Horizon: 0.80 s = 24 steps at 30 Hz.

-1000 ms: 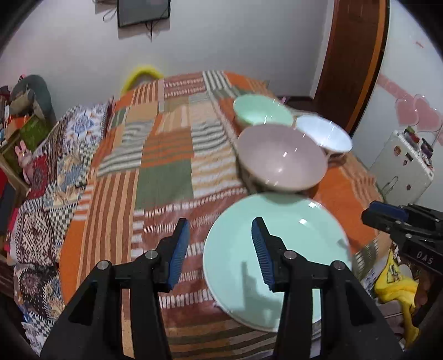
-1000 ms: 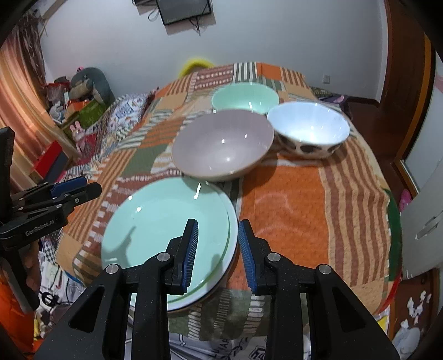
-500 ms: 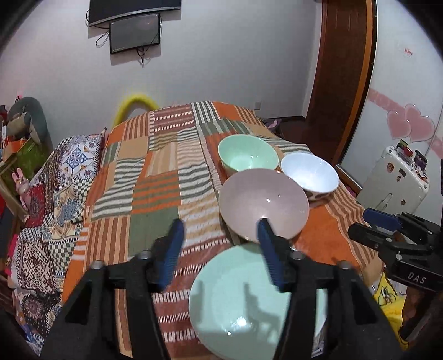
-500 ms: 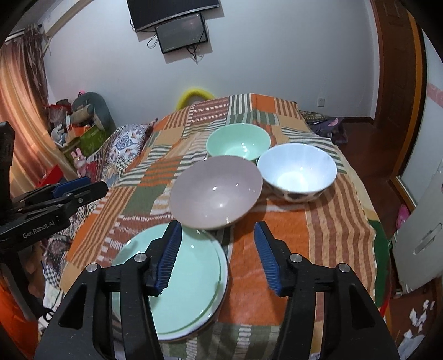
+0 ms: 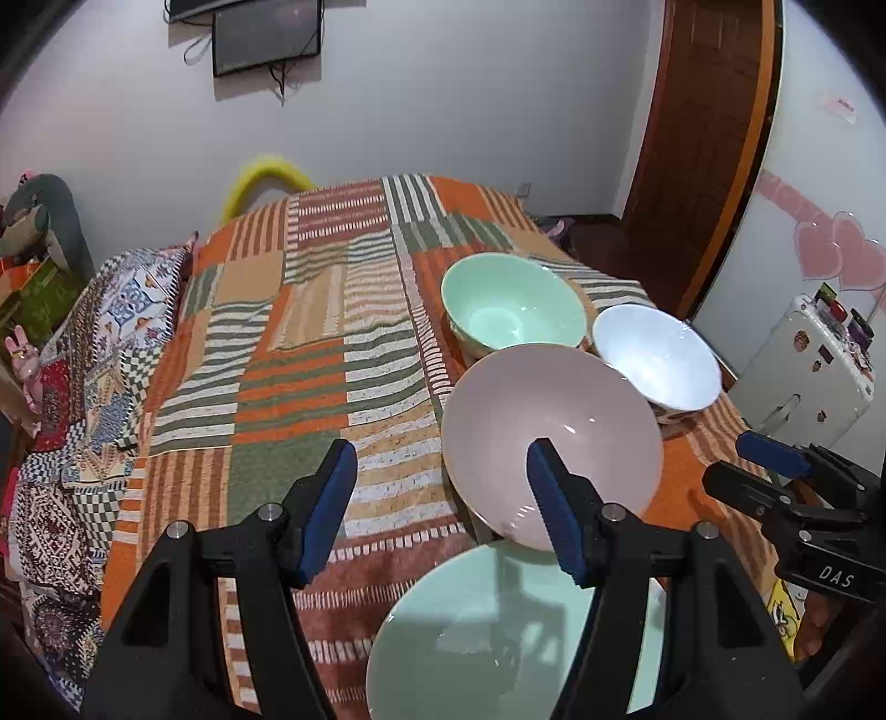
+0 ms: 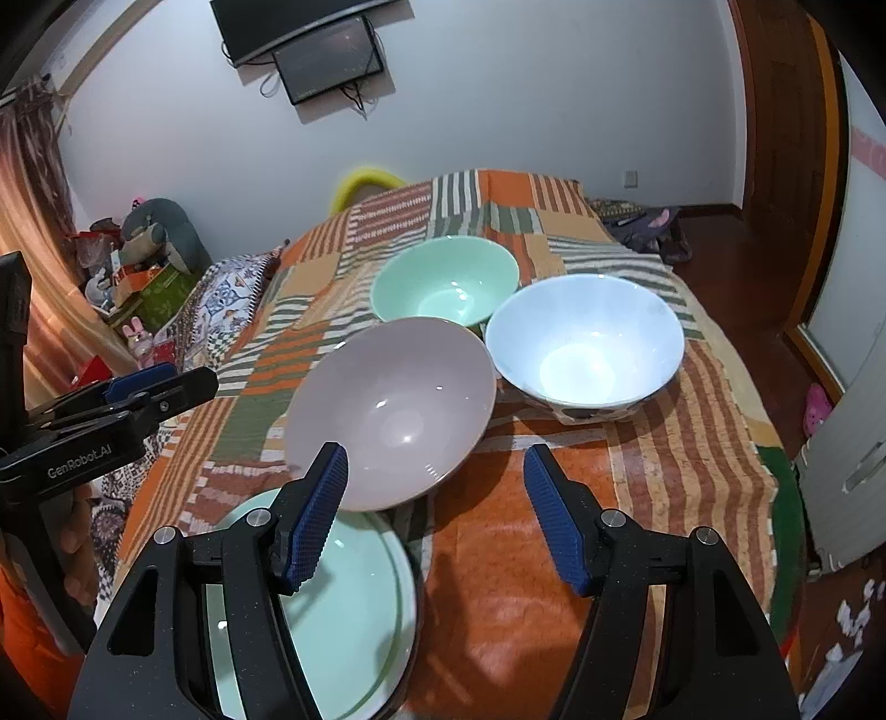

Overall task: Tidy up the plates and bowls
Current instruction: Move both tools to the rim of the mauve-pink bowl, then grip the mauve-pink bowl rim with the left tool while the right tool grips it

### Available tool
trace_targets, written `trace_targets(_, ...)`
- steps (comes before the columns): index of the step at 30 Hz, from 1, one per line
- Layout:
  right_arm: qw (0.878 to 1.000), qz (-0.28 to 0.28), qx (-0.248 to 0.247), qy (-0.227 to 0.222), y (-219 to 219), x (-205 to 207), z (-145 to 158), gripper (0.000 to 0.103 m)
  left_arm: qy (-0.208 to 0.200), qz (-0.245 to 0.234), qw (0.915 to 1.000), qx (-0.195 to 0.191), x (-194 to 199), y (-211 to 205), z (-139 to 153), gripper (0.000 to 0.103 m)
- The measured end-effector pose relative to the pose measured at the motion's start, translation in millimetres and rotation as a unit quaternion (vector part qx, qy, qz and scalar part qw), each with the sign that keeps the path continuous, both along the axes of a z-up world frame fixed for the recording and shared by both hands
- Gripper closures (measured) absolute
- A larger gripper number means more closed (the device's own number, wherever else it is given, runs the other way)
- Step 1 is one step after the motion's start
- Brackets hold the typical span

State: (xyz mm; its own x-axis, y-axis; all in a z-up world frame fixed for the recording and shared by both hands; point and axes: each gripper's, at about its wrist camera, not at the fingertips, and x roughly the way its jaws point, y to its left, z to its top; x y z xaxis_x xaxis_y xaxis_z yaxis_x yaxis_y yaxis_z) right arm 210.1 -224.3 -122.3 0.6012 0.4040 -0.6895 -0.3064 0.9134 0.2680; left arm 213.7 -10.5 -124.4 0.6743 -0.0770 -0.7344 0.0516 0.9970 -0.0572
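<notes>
Patchwork bedspread (image 5: 310,354) | left tongs (image 5: 443,509) spread wide, empty | right tongs (image 6: 437,509) spread wide, empty

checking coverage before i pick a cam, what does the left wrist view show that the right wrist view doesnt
Left wrist only: a white fridge with pink hearts on the wall above it.

Right wrist only: the white bowl's dark-patterned outside, slippers on the floor, an orange curtain.

Both: the green plate, pink bowl, green bowl, white bowl, patchwork blanket, wall screen, and both grippers open, left gripper, right gripper.
</notes>
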Motion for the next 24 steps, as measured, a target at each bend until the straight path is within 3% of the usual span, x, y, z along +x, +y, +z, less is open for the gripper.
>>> trace_targets(14, 0.999, -0.002, 0.004, 0.039, 3.3, 35.6, -29.9, 0.041, 0.045, -0.002, 0.9990, -0.005, 57.6, 7.2, -50.9, 0.039)
trace_targets(18, 0.999, -0.001, 0.004, 0.043, 4.0, 42.1, -35.1, 0.050, 0.052, -0.001, 0.9986, -0.011, 66.6, 8.8, -60.4, 0.040)
trace_targets(24, 0.998, 0.004, 0.006, 0.056, 5.7, 48.0, -42.4, 0.066, 0.060, -0.010, 0.9980, -0.015, 74.9, 8.0, -70.0, 0.062)
